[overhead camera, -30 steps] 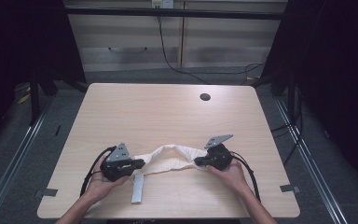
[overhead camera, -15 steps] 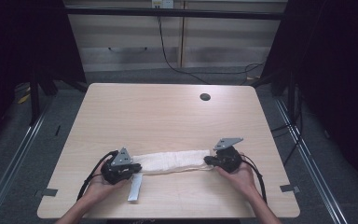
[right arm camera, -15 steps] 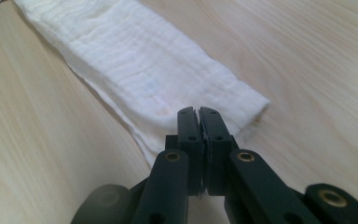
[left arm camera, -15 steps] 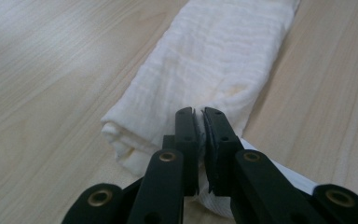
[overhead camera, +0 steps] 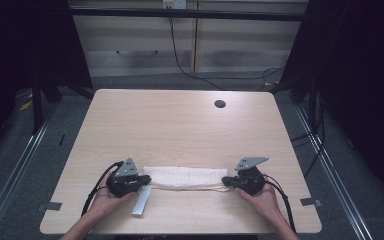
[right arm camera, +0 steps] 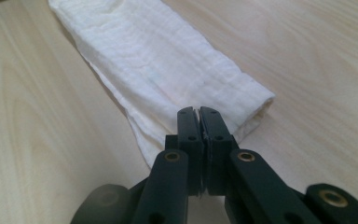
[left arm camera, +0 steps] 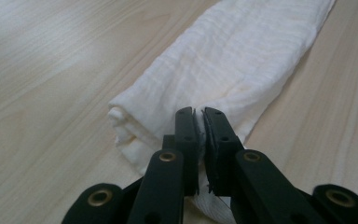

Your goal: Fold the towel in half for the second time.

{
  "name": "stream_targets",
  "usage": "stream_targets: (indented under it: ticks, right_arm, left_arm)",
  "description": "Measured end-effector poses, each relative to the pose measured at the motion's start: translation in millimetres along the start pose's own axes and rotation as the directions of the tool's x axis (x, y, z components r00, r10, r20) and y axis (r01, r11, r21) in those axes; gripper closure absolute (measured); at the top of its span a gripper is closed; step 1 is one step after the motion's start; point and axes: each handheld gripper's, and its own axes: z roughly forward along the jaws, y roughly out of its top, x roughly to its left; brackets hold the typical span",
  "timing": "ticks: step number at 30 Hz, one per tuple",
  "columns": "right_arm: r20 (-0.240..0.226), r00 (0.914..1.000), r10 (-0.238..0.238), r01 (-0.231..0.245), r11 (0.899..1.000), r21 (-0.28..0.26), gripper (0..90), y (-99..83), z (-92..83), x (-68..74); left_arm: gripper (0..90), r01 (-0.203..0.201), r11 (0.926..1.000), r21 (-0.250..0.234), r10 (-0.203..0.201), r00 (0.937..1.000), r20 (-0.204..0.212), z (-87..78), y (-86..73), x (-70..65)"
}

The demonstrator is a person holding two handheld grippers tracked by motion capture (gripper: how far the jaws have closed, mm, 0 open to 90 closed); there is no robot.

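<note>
Near edge of the table (overhead camera: pixel 180 125): two hands come in from the bottom, one gripper each. The left gripper (overhead camera: pixel 141 181) has its jaws pinched tight on the left end of the white cloth (overhead camera: pixel 185 177); in the left gripper view (left arm camera: pixel 200 121) a thin fold of fabric sits between the pads. The right gripper (overhead camera: pixel 227 181) is likewise clamped on the cloth's right end, jaws nearly together on the thin lower layer in the right gripper view (right arm camera: pixel 198 116). The cloth lies flat on the wood as a long folded band between the two grippers, near the front edge. A loose strip (overhead camera: pixel 141 201) hangs off its left end toward the person. Farther back, a dark round hole (overhead camera: pixel 220 104) is near the far right of the tabletop.
</note>
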Motion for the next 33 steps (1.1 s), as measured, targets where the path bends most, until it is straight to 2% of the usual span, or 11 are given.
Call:
stream_targets:
  ticks: [4,5,7,9,13,16,18,22,26,29,33]
  right_arm:
    - [0.01,0.9998,0.02,-0.019,1.0,-0.006,88.3,6.8,6.7,-7.2]
    - [0.011,0.9997,0.021,-0.021,1.0,-0.009,88.3,8.6,8.4,-10.6]
    - [-0.005,0.9979,0.065,-0.065,0.997,-0.028,88.2,9.8,11.8,-17.4]
    - [-0.01,0.997,0.077,-0.078,0.996,-0.044,88.2,11.4,14.9,-24.6]
    - [0.055,0.9976,0.043,-0.041,0.999,-0.026,88.0,22.4,21.6,-26.4]
    - [0.072,0.9966,0.04,-0.039,0.999,-0.02,86.9,28.6,26.2,-28.1]
    - [0.063,0.9969,0.047,-0.045,0.998,-0.033,83.0,29.2,27.2,-29.4]
    - [0.036,0.9976,0.059,-0.057,0.997,-0.055,79.7,28.7,20.0,-25.7]
    - [-0.009,0.9981,0.062,-0.062,0.992,-0.108,74.7,30.0,4.8,-18.3]
    - [-0.018,0.9986,0.05,-0.052,0.988,-0.145,69.7,30.2,-8.7,-10.7]
    - [-0.004,0.9984,0.056,-0.056,0.982,-0.18,63.5,26.1,-25.7,-5.2]
  left_arm:
    - [84.8,-0.003,1.0,-0.006,0.002,0.9997,-0.024,5.2,3.7,13.7]
    - [84.8,0.026,0.9993,-0.027,-0.027,0.9994,-0.023,7.8,3.3,19.0]
    - [84.9,0.066,0.9969,-0.043,-0.066,0.9978,-0.005,9.6,2.9,27.4]
    - [84.8,0.075,0.9962,-0.045,-0.076,0.9969,-0.018,11.3,4.4,32.2]
    - [84.2,0.092,0.9949,-0.041,-0.093,0.9952,-0.03,14.5,8.3,36.9]
    - [82.0,0.148,0.9876,-0.053,-0.147,0.989,0.012,13.5,7.1,40.2]
    - [77.1,0.157,0.9862,-0.052,-0.156,0.9875,0.022,10.9,7.4,39.4]
    - [67.3,0.161,0.984,-0.076,-0.159,0.9868,0.031,3.7,11.5,35.0]
    - [57.8,0.175,0.9788,-0.106,-0.171,0.9842,0.047,-7.6,16.6,30.9]
    - [49.3,0.193,0.9743,-0.116,-0.19,0.981,0.04,-20.0,17.9,27.9]
    - [41.6,0.191,0.9758,-0.107,-0.189,0.9816,0.024,-38.0,14.3,22.9]
